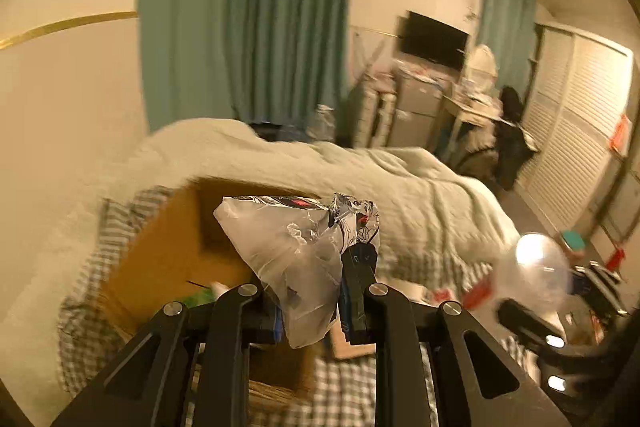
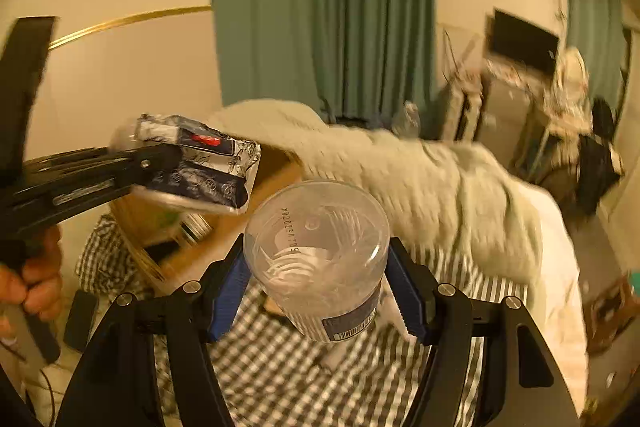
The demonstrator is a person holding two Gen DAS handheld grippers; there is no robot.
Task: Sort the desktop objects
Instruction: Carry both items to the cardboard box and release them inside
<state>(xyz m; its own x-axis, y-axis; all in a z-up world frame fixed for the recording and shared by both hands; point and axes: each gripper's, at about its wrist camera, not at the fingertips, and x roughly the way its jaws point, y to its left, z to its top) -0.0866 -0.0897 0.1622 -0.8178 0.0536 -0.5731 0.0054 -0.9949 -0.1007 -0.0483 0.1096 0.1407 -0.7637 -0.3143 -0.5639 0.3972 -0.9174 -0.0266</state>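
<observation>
Your left gripper (image 1: 308, 291) has its jaws clamped on a crinkled plastic wrapper (image 1: 296, 259), held in the air over the open cardboard box (image 1: 168, 251). Your right gripper (image 2: 316, 291) has its jaws closed on a clear plastic bottle (image 2: 320, 255), base toward the lens, lifted above the checkered sheet (image 2: 300, 367). The box sits on the bed beside the rumpled pale blanket (image 1: 360, 171), its near rim below the wrapper. The bottle hangs right of the box, apart from the wrapper. Green curtains (image 1: 248, 19) hang behind the bed's far edge.
</observation>
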